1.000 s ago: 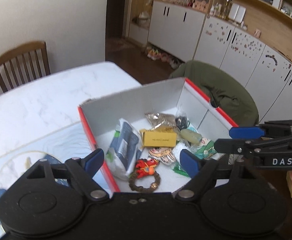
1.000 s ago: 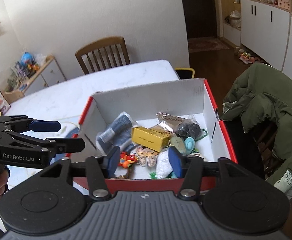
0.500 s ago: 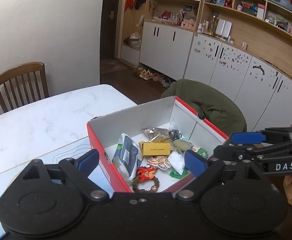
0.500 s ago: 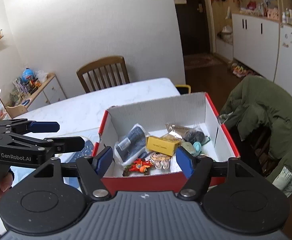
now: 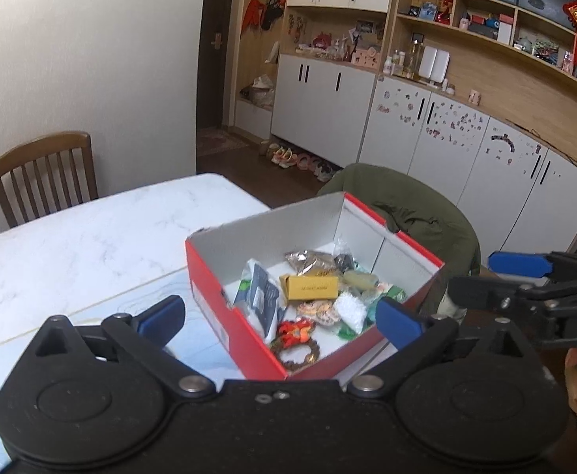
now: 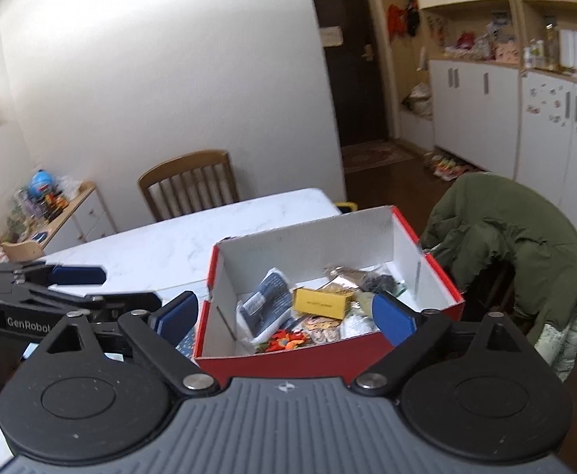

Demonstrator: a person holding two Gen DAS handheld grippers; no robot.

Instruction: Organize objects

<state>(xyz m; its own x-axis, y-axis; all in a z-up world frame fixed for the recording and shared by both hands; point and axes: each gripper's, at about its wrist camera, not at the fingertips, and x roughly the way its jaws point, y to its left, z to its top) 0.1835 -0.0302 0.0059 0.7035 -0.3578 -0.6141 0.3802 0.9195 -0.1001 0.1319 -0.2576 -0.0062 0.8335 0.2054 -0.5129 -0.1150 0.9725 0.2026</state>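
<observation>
With the left gripper [image 5: 280,314] and right gripper [image 6: 284,316] both spread apart and empty above the open red cardboard box [image 5: 225,308] at frame centre, I would descend squarely over the yellow rectangular carton [image 5: 311,286], avoiding neighbouring packets.

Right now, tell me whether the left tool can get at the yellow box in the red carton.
Probably yes. The left tool is open and hangs above the near corner of the red carton. The carton has no lid, and the yellow box lies on top of the other items, uncovered.
</observation>
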